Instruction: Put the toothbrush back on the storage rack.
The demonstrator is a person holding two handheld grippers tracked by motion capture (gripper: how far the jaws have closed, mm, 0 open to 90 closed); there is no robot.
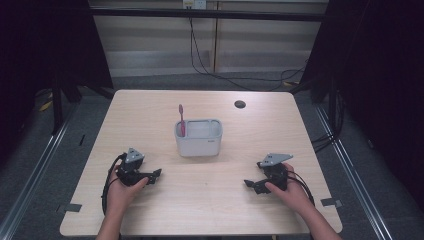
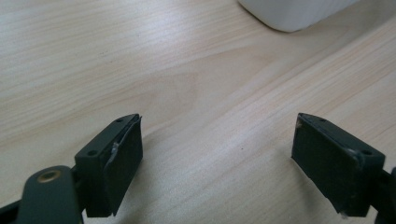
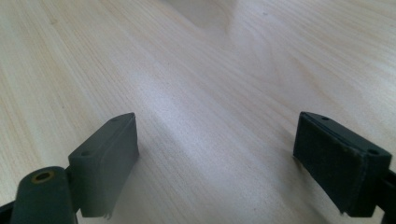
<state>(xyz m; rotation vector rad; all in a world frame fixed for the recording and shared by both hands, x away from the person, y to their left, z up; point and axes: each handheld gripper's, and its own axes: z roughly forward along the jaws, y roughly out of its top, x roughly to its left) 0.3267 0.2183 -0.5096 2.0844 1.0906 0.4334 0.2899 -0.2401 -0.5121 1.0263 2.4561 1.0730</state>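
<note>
Room: dark curtains hang on both sides, and I see a pale wall panel with cables trailing down behind the counter (image 1: 150,120).
Counter: light wood grain, with a small dark round hole (image 1: 240,104) near its far edge.
Bin: I see a white bin (image 1: 198,141) standing upright at the middle of the counter, well apart from both of my grippers.
Toothbrush: a pink toothbrush (image 1: 182,119) stands nearly upright inside the bin at its left end, the head rising above the rim.
Left gripper: my left gripper (image 1: 154,176) lies low on the counter, near-left of the bin, pointing toward the middle. In the left gripper view its jaws stand wide apart with bare wood between them, and a rounded corner of the bin (image 2: 299,11) shows at the top edge ahead.
Right gripper: my right gripper (image 1: 250,185) lies low on the counter, near-right of the bin, pointing inward. In the right gripper view its jaws are spread wide, holding nothing, over bare wood.
Hands: each hand grips its tool from the near edge, cables looping beside the wrists.
</note>
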